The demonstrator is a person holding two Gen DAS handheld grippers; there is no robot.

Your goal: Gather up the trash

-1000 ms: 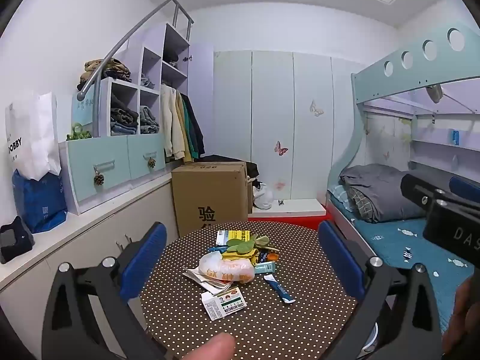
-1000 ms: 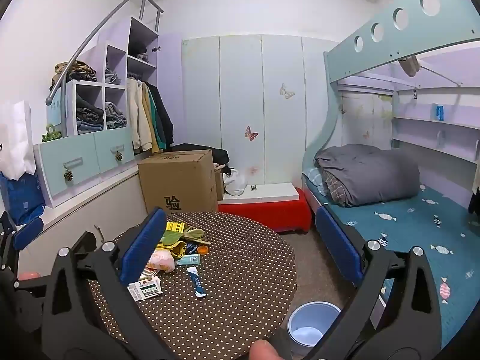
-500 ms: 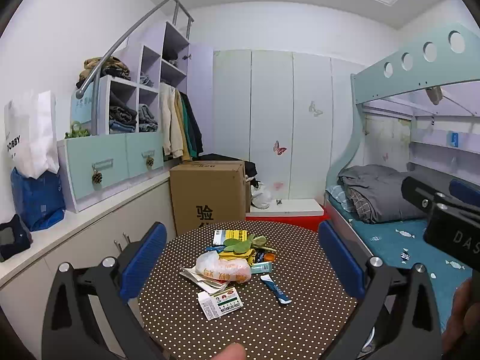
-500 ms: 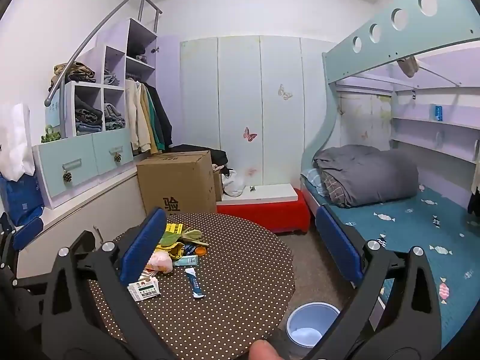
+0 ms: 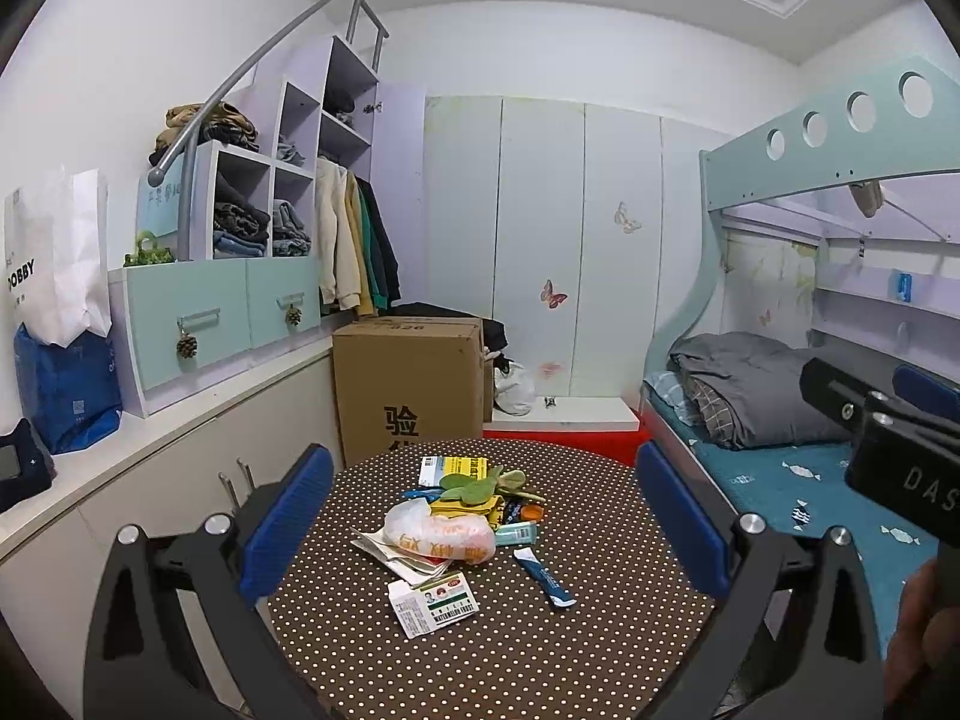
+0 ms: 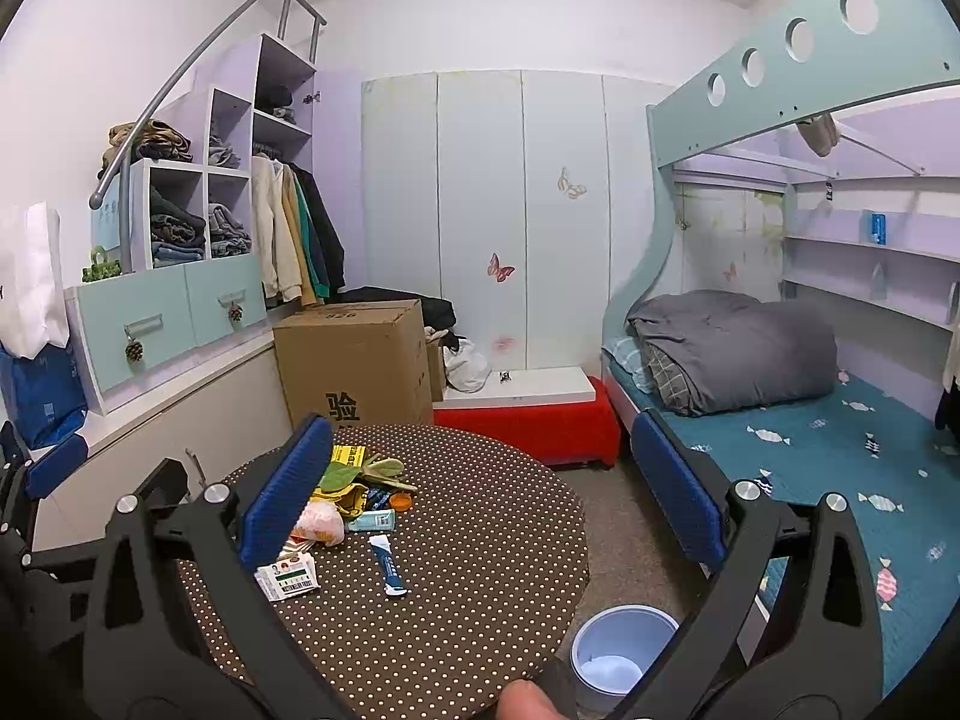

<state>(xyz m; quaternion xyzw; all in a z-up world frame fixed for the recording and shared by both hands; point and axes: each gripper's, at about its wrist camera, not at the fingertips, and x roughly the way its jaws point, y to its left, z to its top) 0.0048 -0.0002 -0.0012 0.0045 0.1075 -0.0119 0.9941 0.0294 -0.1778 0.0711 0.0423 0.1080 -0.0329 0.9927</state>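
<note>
Left hand-held gripper point(image 5: 480, 516) and right hand-held gripper point(image 6: 474, 498), both wide apart, empty.

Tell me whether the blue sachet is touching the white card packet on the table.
Apart. In the left wrist view, dotted tablecloth shows plainly between the blue sachet and the white card packet; the right wrist view agrees.

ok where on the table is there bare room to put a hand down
The round table is bare across its right half, from the blue sachet out to the rim above the bin, and along the near edge. Crowded: the left-centre pile, from the yellow packet past the plastic bag to the white carton.
</note>
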